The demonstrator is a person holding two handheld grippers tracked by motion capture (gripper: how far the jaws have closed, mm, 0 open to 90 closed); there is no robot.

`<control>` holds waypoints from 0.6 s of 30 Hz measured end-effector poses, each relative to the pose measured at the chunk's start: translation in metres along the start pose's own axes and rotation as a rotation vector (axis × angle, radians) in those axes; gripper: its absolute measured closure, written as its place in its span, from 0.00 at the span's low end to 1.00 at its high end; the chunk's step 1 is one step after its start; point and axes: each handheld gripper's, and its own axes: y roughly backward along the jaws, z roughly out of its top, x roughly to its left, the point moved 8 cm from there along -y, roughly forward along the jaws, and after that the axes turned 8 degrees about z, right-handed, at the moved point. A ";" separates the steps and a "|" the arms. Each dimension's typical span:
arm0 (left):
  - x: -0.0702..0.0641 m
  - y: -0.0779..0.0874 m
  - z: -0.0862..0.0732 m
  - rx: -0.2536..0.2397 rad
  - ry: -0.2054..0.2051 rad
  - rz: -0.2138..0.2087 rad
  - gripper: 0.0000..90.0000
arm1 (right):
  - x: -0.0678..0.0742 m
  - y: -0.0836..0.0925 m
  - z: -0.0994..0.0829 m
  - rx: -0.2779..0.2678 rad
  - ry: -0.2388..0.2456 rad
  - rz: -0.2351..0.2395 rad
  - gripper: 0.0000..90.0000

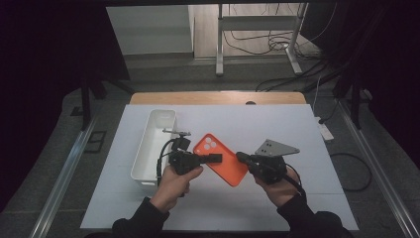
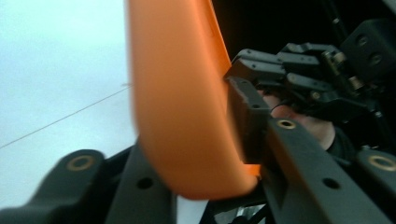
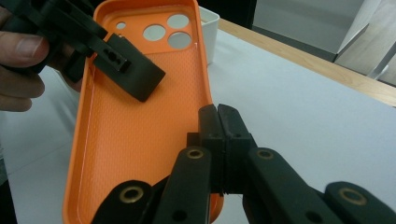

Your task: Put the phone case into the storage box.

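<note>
In your left gripper view the orange phone case (image 2: 182, 107) is badly blurred, and it runs off the top edge, so you cannot see its camera holes or far end. It hides the left gripper's (image 2: 196, 154) near pad; whether that pad presses on it you cannot tell there. In your right gripper view the case's lower corner sits behind the right gripper (image 3: 218, 140), and the bottom edge crops it. From the high view, the inside of the white bin (image 1: 154, 144) is too foreshortened to read, and your hands cover both gripper bodies.
</note>
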 end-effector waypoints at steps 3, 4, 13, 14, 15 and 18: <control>0.001 0.000 0.000 -0.004 0.027 -0.010 0.89 | 0.000 -0.001 -0.001 0.004 0.005 -0.001 0.98; 0.001 0.000 0.000 -0.006 0.034 -0.012 0.90 | 0.001 -0.002 -0.001 0.006 0.006 -0.002 0.98; 0.002 0.002 0.001 -0.016 0.021 0.003 0.93 | 0.001 -0.004 -0.002 0.010 -0.010 0.023 0.91; 0.003 0.003 0.001 -0.018 0.015 -0.004 0.93 | 0.001 -0.003 -0.002 0.001 -0.031 0.035 0.87; 0.004 0.003 0.001 -0.018 0.019 -0.005 0.93 | -0.001 -0.002 -0.001 -0.008 -0.052 0.041 0.82; 0.007 0.005 0.000 -0.010 0.002 0.009 0.93 | -0.006 0.000 -0.002 -0.005 -0.071 0.043 0.70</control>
